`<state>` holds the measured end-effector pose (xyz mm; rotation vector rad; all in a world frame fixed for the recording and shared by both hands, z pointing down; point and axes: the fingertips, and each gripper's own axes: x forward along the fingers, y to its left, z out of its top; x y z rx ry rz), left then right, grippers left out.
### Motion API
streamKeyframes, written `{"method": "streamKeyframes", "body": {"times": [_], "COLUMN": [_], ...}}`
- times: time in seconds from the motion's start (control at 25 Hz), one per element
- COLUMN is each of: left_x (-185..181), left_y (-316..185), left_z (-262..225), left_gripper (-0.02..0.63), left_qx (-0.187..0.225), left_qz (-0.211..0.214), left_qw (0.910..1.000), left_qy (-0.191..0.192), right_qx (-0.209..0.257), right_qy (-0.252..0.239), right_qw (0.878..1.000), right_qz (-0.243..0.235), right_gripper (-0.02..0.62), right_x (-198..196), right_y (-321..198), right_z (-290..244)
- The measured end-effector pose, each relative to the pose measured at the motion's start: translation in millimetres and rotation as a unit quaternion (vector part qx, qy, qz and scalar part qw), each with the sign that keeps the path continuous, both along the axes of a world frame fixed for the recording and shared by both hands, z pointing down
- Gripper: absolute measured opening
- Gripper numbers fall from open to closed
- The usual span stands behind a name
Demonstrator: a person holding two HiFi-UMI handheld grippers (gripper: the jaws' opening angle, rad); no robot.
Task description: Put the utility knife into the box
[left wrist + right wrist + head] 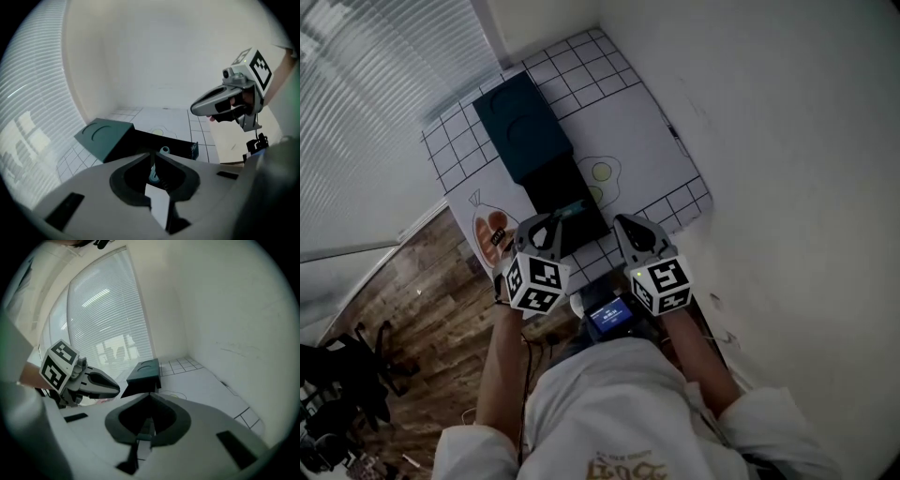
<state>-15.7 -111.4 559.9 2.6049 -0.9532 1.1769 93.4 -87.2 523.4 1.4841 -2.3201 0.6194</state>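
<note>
Because the box (561, 194) sat on the gridded mat (647, 141) with its teal lid (523, 127) thrown back and propped away from the person, its black tray lay open toward both grippers, leaving a clear path in from the near side. The left gripper (153, 155) had its jaws drawn narrow on the utility knife (153, 174). The pale blue body sat pinched between the pads, and the ringed end poked out past the tips toward the tray. Held lengthwise like that, the knife lined up with the long tray, probably so it could be laid flat. In the head view it hung over the tray's near left part; whether it touched the tray floor could not be told. The right gripper (633, 231) waited just beside the box's near right corner, its jaws closed together on nothing, likely kept out of the way and ready to steady the box. The placing looked close to done but not released.
</note>
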Motion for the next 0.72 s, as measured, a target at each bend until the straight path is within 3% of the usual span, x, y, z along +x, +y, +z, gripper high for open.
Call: {"method": "streamKeyframes", "body": {"times": [0.2,0.4,0.6,0.72], "left_x": [-19,-35,-63,-80], "left_y": [15,37,66,84], "left_z": [-38,-96,-164,-195], "left_gripper": [0.008,0.008,0.008,0.008], "left_qx": [0.036,0.102,0.162,0.193], "left_qz": [-0.06,-0.095,-0.146,-0.172], "left_qw": [0.9958,0.9825,0.9521,0.935], "left_qy": [0.06,0.123,0.215,0.242], "right_qx": [0.031,0.076,0.136,0.171], "right_qy": [0.008,0.011,0.013,0.014], "right_qw": [0.999,0.997,0.99,0.985], "right_qz": [0.007,0.021,0.022,0.019], "right_gripper": [0.006,0.006,0.006,0.006], "right_x": [2,2,-9,-15], "right_y": [20,43,69,82], "right_z": [-30,-66,-118,-148]}}
